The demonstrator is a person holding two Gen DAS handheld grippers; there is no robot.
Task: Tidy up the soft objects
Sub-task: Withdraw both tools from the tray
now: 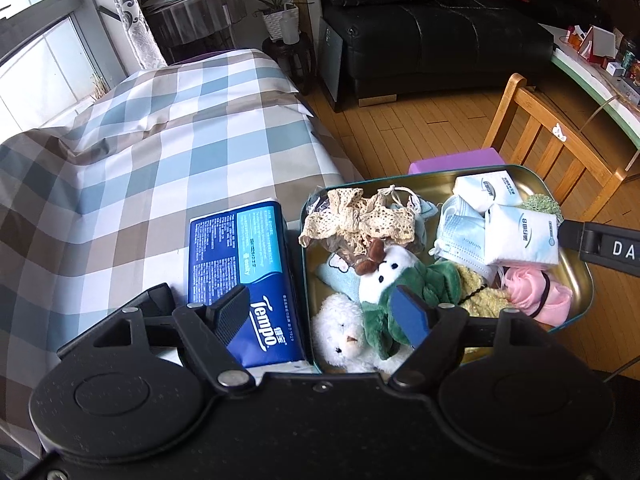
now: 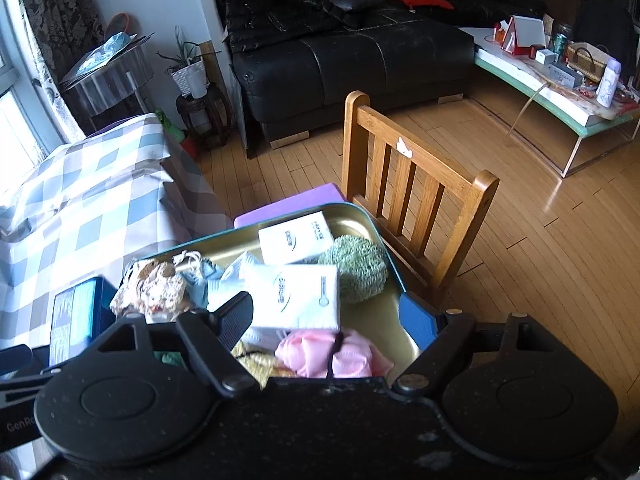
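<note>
A teal-rimmed metal tin (image 1: 440, 172) sits at the edge of the checked tablecloth, full of soft things. Inside lie a lace cloth (image 1: 356, 216), face masks (image 1: 460, 228), two white tissue packs (image 1: 520, 236), a pink cloth (image 1: 532, 288), a white plush in a green coat (image 1: 392, 276) and a fluffy white plush (image 1: 340, 336). A blue Tempo tissue pack (image 1: 240, 248) lies just left of the tin. My left gripper (image 1: 322, 314) hovers open over the pack and plushes. My right gripper (image 2: 326, 320) stands open above a white tissue pack (image 2: 296, 296) and the pink cloth (image 2: 332, 352), gripping neither.
The checked tablecloth (image 1: 140, 160) spreads to the left. A purple block (image 2: 288, 204) and a wooden chair (image 2: 412, 184) stand right behind the tin (image 2: 376, 224). A green knitted pad (image 2: 356, 272) lies in its far corner. Beyond are a black sofa (image 2: 340, 60) and a cluttered low table (image 2: 560, 80).
</note>
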